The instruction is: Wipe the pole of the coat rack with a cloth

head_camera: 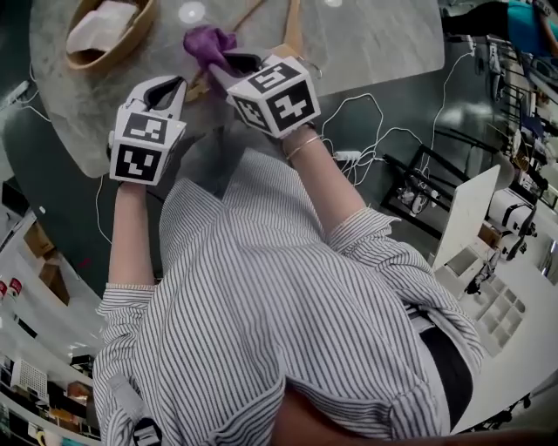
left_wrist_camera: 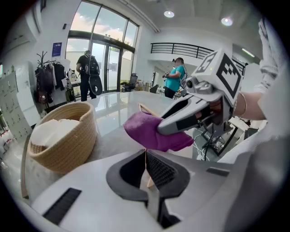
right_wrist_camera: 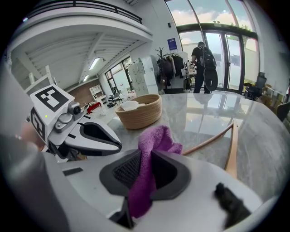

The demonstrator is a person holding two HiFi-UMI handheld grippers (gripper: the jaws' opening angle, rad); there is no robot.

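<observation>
My right gripper [head_camera: 218, 63] is shut on a purple cloth [head_camera: 207, 42] and holds it just above the marble table [head_camera: 375, 35]. In the right gripper view the cloth [right_wrist_camera: 152, 140] hangs pinched between the two dark pads and bunches up past the tips. My left gripper [head_camera: 177, 81] hovers to the left of it, jaws together with nothing gripped; its closed tips [left_wrist_camera: 146, 152] point at the cloth [left_wrist_camera: 149, 131]. Light wooden rods [right_wrist_camera: 231, 149] lie on the table just beyond the cloth, also in the head view [head_camera: 292, 35].
A woven basket [head_camera: 144, 22] with white cloths stands at the table's far left, its wall [left_wrist_camera: 68, 145] near my left gripper. Cables [head_camera: 366, 148] trail on the floor right of the table. Two people [left_wrist_camera: 86, 74] and a loaded clothes stand [left_wrist_camera: 45, 72] are far behind.
</observation>
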